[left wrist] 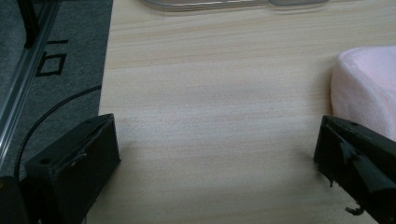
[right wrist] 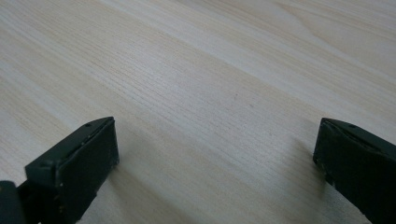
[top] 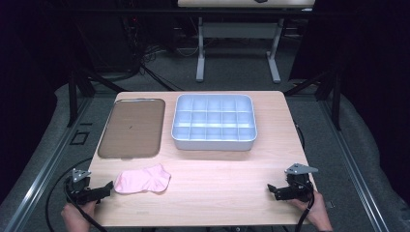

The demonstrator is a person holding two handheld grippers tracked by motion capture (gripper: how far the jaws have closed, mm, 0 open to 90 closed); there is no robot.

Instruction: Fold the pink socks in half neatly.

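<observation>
A pink sock [top: 143, 180] lies flat on the wooden table [top: 217, 188] near its front left. My left gripper [top: 107, 187] rests at the front left corner, just left of the sock, jaws wide apart and empty. In the left gripper view the sock [left wrist: 369, 93] shows past the right jaw, and the left gripper [left wrist: 217, 163] has bare wood between its jaws. My right gripper [top: 270, 189] rests at the front right corner, open, pointing left across the table. The right gripper [right wrist: 217, 158] holds nothing, with bare wood beneath it.
A pale blue tray [top: 213, 123] divided into several compartments stands at the back centre. A flat brown tray [top: 132, 127] lies to its left. Cables trail off the table's front corners. Another table [top: 241, 29] stands on the floor beyond.
</observation>
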